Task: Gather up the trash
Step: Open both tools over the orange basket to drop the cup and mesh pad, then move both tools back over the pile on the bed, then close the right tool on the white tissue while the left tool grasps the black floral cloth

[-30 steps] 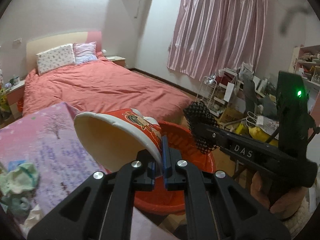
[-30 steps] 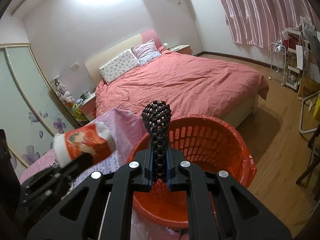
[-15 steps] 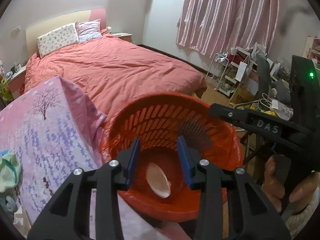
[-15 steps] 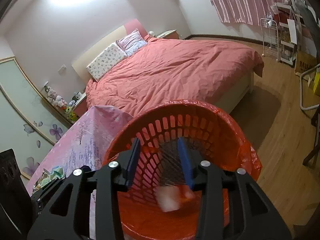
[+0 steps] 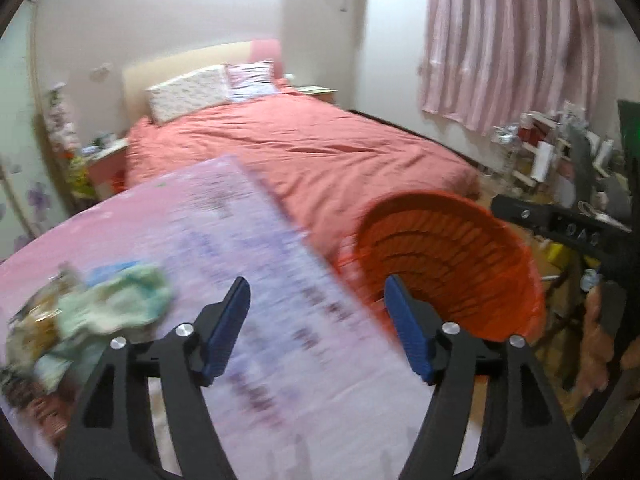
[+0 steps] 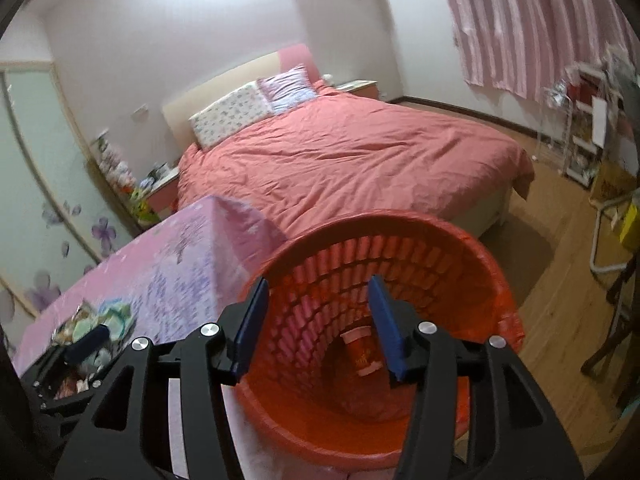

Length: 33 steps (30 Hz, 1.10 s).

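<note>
An orange basket [image 6: 400, 432] stands beside the table; it also shows in the left wrist view [image 5: 500, 240]. A red paper cup [image 6: 360, 350] lies inside it. My right gripper [image 6: 318, 324] is open and empty over the basket's mouth. My left gripper [image 5: 318, 328] is open and empty above the pink tablecloth [image 5: 248, 264]. A pile of trash with a pale green cloth [image 5: 116, 304] lies on the table to the left gripper's left; it also shows in the right wrist view [image 6: 108, 316]. The left wrist view is blurred.
A bed with a red cover [image 6: 352, 156] lies behind the table and basket. A cluttered rack [image 5: 560, 160] stands at the right by the pink curtain. Wooden floor [image 6: 560, 272] lies right of the basket. A nightstand [image 6: 160, 184] stands left of the bed.
Both grippers opened: the red cup and the black mesh piece dropped into the basket. My left gripper then swung left over the table toward the trash pile.
</note>
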Available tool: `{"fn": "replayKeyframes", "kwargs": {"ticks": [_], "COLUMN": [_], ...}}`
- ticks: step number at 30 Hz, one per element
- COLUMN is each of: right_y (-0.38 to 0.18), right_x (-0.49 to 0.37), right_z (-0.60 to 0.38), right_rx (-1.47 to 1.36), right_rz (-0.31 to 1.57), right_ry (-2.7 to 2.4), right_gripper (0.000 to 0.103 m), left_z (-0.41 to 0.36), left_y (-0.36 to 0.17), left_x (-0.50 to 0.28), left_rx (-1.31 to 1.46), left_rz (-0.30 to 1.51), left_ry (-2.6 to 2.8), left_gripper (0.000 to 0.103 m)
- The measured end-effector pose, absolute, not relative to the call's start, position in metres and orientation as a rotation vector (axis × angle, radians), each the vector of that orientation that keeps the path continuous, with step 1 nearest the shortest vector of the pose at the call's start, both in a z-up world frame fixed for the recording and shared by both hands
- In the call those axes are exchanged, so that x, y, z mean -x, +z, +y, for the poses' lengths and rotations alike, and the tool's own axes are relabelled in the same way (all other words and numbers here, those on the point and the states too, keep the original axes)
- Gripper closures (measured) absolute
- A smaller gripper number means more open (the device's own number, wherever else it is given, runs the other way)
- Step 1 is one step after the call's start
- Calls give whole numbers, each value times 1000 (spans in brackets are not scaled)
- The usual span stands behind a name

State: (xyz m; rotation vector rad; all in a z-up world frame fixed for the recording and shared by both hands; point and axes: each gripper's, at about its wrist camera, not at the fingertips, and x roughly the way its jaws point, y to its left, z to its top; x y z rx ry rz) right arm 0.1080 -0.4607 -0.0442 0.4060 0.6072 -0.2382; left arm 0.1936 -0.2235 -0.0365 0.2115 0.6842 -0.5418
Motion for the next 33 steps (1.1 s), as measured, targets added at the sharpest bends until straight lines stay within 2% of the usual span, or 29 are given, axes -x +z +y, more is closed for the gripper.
{"fn": "replayKeyframes", "kwargs": {"ticks": [5, 9, 12, 16, 17, 19, 29, 31, 32, 33], "right_y": [-43, -46, -48, -55, -58, -63, -100, -99, -98, -98], "right_x": [-112, -117, -120, -124, -126, -127, -159, -163, -164, -165], "right_z": [-412, -359, -318, -265, -252, -235, -186, -184, -183, -184], "right_rx": [-358, -310, -265, -224, -220, -211, -148, -127, -122, -120], "right_rz": [634, 677, 700, 728, 741, 753, 887, 876, 873, 871], "right_ry": [-149, -56, 8, 94, 110, 125, 100, 79, 73, 70], "right_gripper": [50, 44, 35, 33, 27, 23, 23, 29, 39, 42], "left_z": [-146, -73, -18, 44, 57, 78, 117, 116, 115, 113], "left_y": [-30, -24, -22, -25, -28, -33, -59, -65, -67, -68], "left_x": [-192, -192, -192, -196, -198, -202, -231, -239, -243, -246], "left_rx": [-181, -100, -74, -60, -59, -54, -5, -6, -7, -10], "left_rz": [689, 677, 660, 670, 677, 696, 773, 783, 789, 792], "left_ry": [-385, -264, -136, -16, 4, 29, 31, 26, 22, 18], "left_gripper": [31, 28, 25, 25, 25, 25, 25, 25, 25, 25]}}
